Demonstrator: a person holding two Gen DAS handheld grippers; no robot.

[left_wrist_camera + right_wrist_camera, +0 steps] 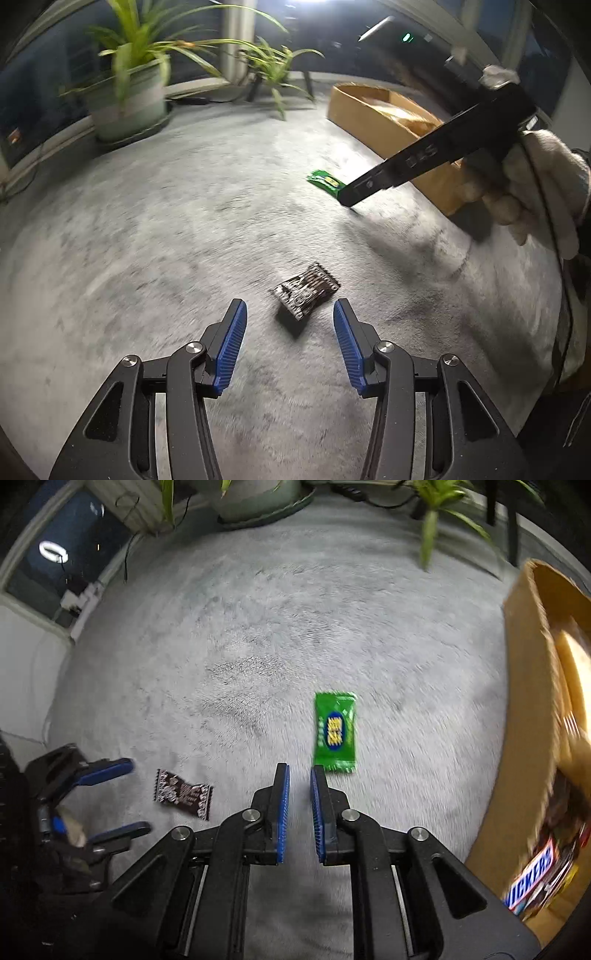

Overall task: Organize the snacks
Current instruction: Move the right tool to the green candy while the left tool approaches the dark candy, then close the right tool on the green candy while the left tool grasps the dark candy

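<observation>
The dark snack packet (306,290) is seen on the grey carpet (184,229) just ahead of the left gripper (290,314) — jaws wide apart. The green packet (335,732) lies just beyond the right gripper (300,773) — jaws nearly together, empty.

The carpet (295,635) is pale grey with darker mottled patches. On it, the green packet (334,732) carries a dark blue oval with yellow lettering; left of that packet, the dark brown packet (183,794) has a white lacy pattern. Right of the green packet, the cardboard box (528,709) is tan, and a brown Snickers wrapper (532,878) with blue-and-white lettering shows inside. Each hand-held gripper (299,805) is black with ribbed blue pads (232,347). A white glove (543,184) covers the hand.
</observation>
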